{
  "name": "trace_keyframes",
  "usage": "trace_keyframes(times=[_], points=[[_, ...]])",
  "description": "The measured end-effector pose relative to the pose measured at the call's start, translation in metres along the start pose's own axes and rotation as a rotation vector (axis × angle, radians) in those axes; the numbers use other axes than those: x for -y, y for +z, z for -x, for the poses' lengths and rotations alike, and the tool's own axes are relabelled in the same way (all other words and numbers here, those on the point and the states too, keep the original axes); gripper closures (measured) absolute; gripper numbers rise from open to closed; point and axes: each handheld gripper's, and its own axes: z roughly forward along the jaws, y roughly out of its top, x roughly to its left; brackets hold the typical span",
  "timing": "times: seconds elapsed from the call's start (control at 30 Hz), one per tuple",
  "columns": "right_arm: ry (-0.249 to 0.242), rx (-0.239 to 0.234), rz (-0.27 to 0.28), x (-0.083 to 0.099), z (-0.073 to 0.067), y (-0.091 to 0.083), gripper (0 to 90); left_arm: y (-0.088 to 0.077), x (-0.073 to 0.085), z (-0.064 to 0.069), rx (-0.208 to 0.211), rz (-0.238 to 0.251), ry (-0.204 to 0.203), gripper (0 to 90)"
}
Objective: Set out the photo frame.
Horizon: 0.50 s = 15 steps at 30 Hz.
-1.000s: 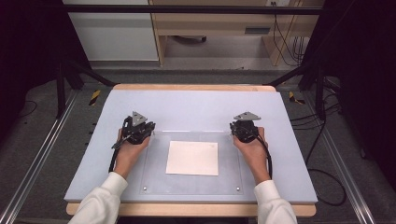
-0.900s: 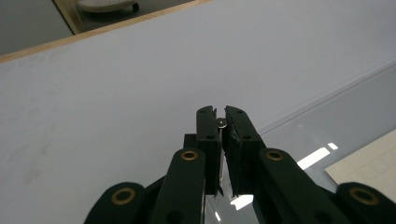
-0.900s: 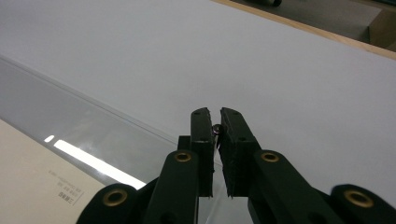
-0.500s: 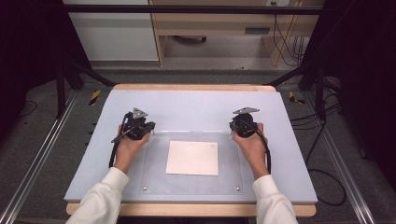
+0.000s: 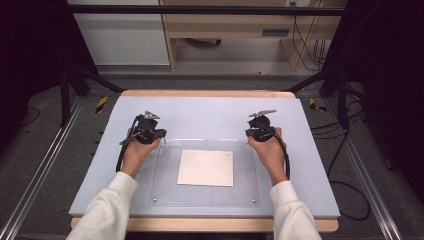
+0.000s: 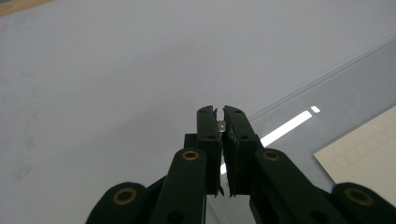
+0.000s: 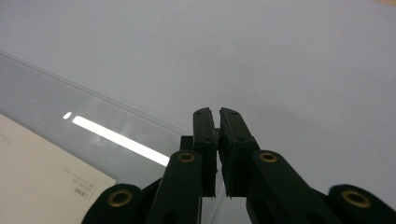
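A cream sheet of paper (image 5: 206, 167) lies flat in the middle of a clear plastic plate (image 5: 167, 197), which rests on a pale blue mat (image 5: 210, 112). A hand holds my left gripper (image 5: 155, 134) over the plate's far left corner, with its jaws shut and nothing gripped. In the left gripper view the closed tips (image 6: 220, 112) hover over the mat, with the plate edge (image 6: 327, 86) and paper (image 6: 369, 149) to the right. My right gripper (image 5: 252, 132) is held over the far right corner, also shut. Its tips (image 7: 218, 112) point past the plate (image 7: 46, 93) and the paper (image 7: 42, 186).
The mat covers a wooden tabletop (image 5: 210, 93). Metal rails (image 5: 45, 170) run along both sides on the floor, with cables (image 5: 345, 150) at the right. A cabinet (image 5: 120, 35) and a wooden bench (image 5: 225, 25) stand beyond the table's far edge.
My left gripper has drifted slightly away from the person and a little upward. The right gripper has stayed put. Both stay shut.
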Motion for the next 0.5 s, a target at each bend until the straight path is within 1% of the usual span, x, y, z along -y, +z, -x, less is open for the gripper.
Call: trace_keyframes(times=[0.03, 0.1, 0.13, 0.2, 0.27, 0.37, 0.4, 0.5], points=[[-0.001, -0.003, -0.010, -0.002, 0.001, 0.001, 85.9, 0.001, -0.002, -0.001, 0.007, -0.008, -0.002, 85.0], [-0.002, -0.004, -0.011, -0.003, 0.001, 0.001, 85.9, 0.001, -0.002, -0.002, 0.011, -0.011, -0.005, 85.0], [0.010, -0.009, -0.014, -0.004, 0.002, 0.003, 85.9, 0.002, -0.003, -0.004, 0.021, -0.013, -0.017, 85.0], [0.010, -0.012, -0.011, -0.004, 0.003, 0.003, 86.0, 0.003, -0.004, -0.006, 0.026, -0.015, -0.018, 85.0], [0.028, -0.026, -0.009, -0.005, 0.006, 0.005, 85.9, 0.004, -0.006, -0.008, 0.037, -0.027, -0.026, 85.0], [0.026, -0.031, -0.011, -0.006, 0.007, 0.005, 85.9, 0.005, -0.008, -0.010, 0.046, -0.034, -0.031, 85.0], [0.033, -0.039, -0.011, -0.006, 0.008, 0.006, 85.9, 0.005, -0.009, -0.011, 0.052, -0.042, -0.037, 85.0], [0.037, -0.045, -0.004, -0.006, 0.010, 0.006, 85.8, 0.006, -0.009, -0.012, 0.054, -0.041, -0.040, 85.1]])
